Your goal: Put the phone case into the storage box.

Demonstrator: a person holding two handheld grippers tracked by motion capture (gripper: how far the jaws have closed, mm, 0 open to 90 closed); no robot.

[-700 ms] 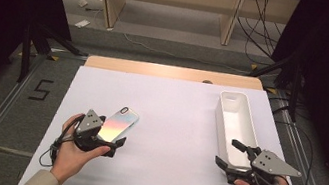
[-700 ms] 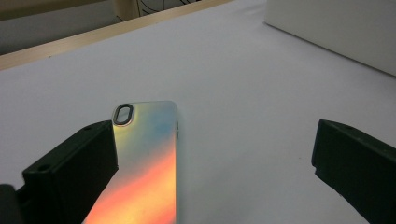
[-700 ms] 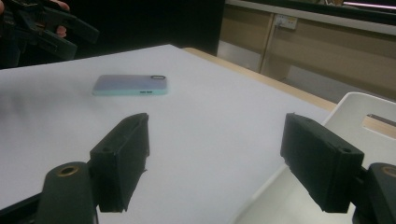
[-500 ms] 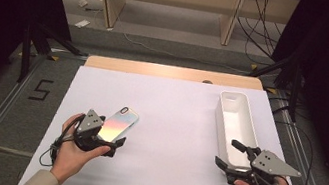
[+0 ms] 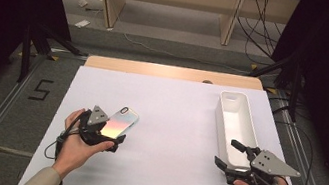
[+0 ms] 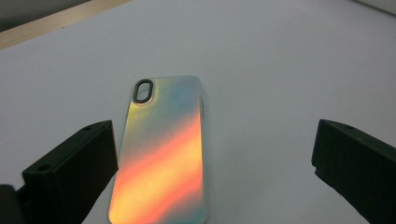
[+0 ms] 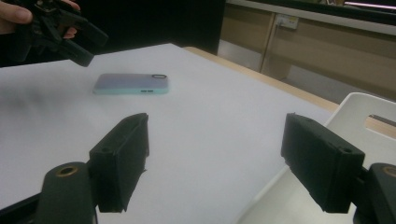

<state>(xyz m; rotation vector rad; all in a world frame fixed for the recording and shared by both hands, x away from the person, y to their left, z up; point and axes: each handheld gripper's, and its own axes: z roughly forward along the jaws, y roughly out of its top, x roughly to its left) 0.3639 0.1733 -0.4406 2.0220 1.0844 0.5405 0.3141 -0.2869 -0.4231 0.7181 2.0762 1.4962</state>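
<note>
A phone (image 5: 120,120) with an iridescent orange-to-blue back lies flat on the white table cover, camera hole pointing away. My left gripper (image 5: 111,133) is open at the phone's near end. In the left gripper view the phone (image 6: 161,154) lies between the wide-apart jaws of my left gripper (image 6: 210,158), close to the left one, with no pad touching it. My right gripper (image 5: 226,152) is open and empty at the near right, beside the white bin (image 5: 222,120). The right gripper view looks past my right gripper (image 7: 217,154) to the phone (image 7: 130,84), with the left gripper (image 7: 86,44) held just above it.
The long white bin (image 7: 369,107) stands empty on the right side of the table. A white sheet (image 5: 179,110) covers the table, with a wooden edge (image 5: 171,71) at the back. Dark stands and cables flank the table on the floor.
</note>
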